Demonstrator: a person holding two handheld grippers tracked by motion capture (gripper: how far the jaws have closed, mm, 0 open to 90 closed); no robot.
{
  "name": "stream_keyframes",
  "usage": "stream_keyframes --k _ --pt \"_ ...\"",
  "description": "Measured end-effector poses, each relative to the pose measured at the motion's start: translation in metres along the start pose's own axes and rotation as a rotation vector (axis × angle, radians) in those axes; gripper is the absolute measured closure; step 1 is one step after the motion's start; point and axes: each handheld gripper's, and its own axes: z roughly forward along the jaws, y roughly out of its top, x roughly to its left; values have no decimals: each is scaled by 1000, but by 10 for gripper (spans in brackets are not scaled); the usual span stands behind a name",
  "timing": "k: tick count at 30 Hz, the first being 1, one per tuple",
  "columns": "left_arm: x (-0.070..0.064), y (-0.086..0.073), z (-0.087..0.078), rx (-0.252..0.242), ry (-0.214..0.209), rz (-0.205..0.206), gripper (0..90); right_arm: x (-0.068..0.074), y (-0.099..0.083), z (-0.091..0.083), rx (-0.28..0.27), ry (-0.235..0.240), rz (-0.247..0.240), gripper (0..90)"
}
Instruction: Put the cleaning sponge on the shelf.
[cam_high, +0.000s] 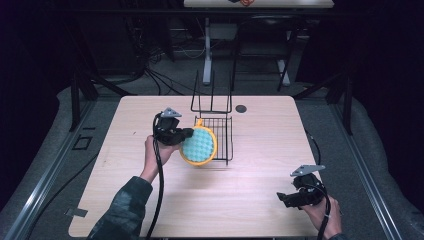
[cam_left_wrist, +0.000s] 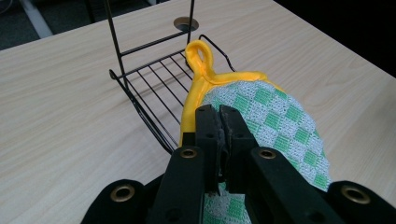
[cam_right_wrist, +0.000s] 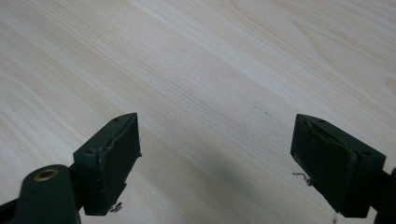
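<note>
The left tongs (cam_left_wrist: 219, 116) are pinching the yellow-edged green checked potholder (cam_high: 198, 145) at its rim, holding it above the wire rack (cam_high: 222, 131) on the worktop (cam_high: 260, 195). The right tongs (cam_right_wrist: 217, 161) are gaping wide and empty over bare wood, well apart from it.

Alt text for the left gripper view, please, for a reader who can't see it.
The left gripper, jaws shut, pinches a round green-checked pot holder with yellow trim and a hanging loop. Behind it stands a black wire rack on a pale wooden table.
</note>
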Motion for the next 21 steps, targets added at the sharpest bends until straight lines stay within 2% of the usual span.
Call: stream_keyframes --k 21 --pt "-2 6 18 -7 25 -19 872 0 0 0 0 -1 -2 153"
